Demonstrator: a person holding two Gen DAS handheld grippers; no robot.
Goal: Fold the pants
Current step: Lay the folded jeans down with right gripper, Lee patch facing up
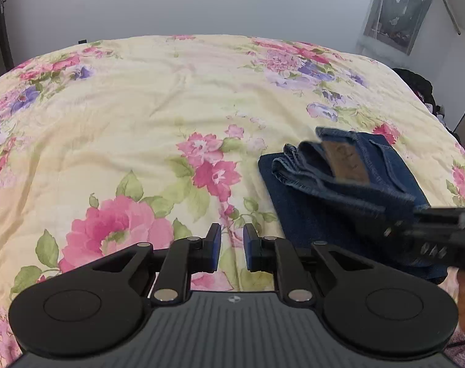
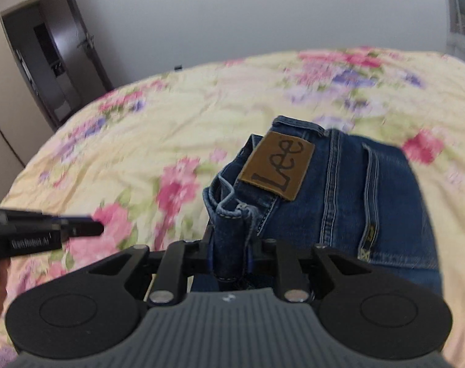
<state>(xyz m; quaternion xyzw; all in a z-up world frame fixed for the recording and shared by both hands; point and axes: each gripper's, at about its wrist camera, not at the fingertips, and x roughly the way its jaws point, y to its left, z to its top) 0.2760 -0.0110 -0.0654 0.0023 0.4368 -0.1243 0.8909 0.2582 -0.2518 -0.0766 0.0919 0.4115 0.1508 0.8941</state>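
Note:
Folded blue jeans (image 1: 349, 184) lie on the floral bedspread (image 1: 140, 107) at the right. In the right wrist view the jeans (image 2: 340, 190) show a brown Lee patch (image 2: 277, 165). My right gripper (image 2: 231, 254) is shut on a thick fold of the jeans' waistband and holds it lifted; it shows from the side in the left wrist view (image 1: 386, 214). My left gripper (image 1: 232, 245) is empty, its jaws a small gap apart, over the bedspread left of the jeans. It shows in the right wrist view (image 2: 91, 228) at the left.
The bed fills both views, with a grey wall behind. A wardrobe and door (image 2: 48, 61) stand at the far left. A curtained window (image 1: 398, 9) and dark clothes (image 1: 416, 86) are at the far right.

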